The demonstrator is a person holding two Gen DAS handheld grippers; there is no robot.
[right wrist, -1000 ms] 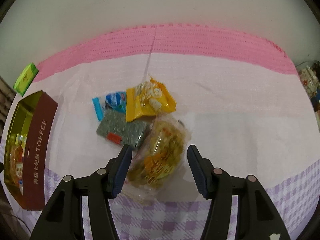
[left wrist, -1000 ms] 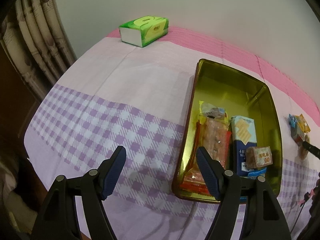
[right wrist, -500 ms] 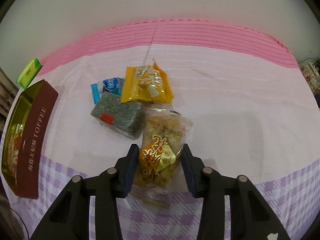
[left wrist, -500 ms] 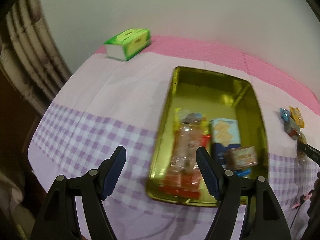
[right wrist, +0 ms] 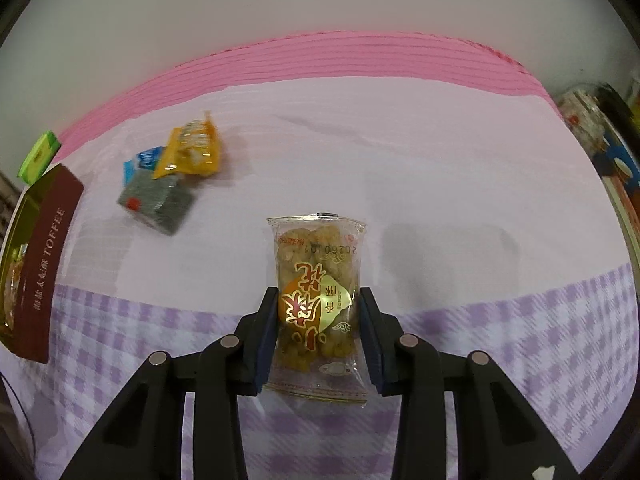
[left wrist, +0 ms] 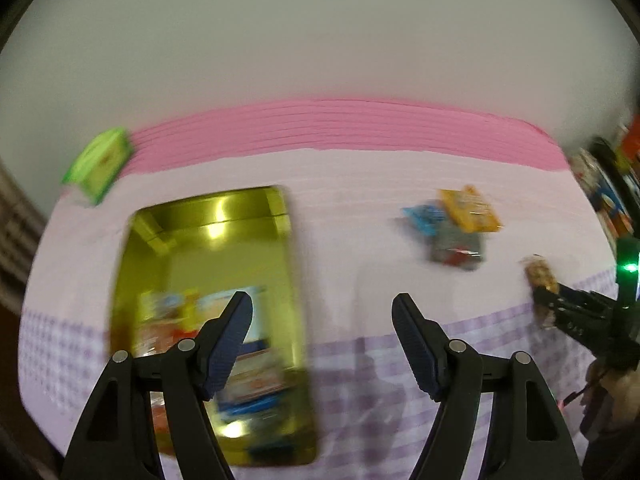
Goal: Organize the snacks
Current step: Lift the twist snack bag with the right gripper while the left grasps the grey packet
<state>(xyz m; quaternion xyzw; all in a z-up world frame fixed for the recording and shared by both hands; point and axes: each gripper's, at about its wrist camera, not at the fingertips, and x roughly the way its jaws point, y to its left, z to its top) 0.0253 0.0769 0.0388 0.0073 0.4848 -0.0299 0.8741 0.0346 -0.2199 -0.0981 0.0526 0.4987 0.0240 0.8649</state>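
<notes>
Right gripper (right wrist: 319,334): fingers (right wrist: 267,334) just closed in, now pressed on both sides of clear snack pack (right wrist: 316,292); pack upright between them, top end pointing away from camera, lower seam below the pads; seems lifted clear of the cloth, cannot say for sure. Same pack in left view at far right (left wrist: 541,276), in right gripper (left wrist: 560,304)

Left gripper (left wrist: 322,344): fingers (left wrist: 232,344) about half open, nothing between them; hangs over worktop (left wrist: 360,216) between tin and loose snacks. Left view motion-blurred

Gold tin (left wrist: 208,240), open, on left part of worktop; several snack packs lying in its near half, far half bare. In right view only its brown side wall lettered TOFFEE shows at left edge (right wrist: 48,264)

Loose pile on pale cloth, well apart from tin:
- orange pack (right wrist: 194,150) on top, overlapping the others
- blue pack (right wrist: 142,162) just left of it, partly under
- grey pack (right wrist: 158,202) nearest, touching both

Green box (left wrist: 98,164) at far left by pink band of cloth, beyond tin

Cloth: pink stripe at far edge, plain pale middle, lilac check near edge
</notes>
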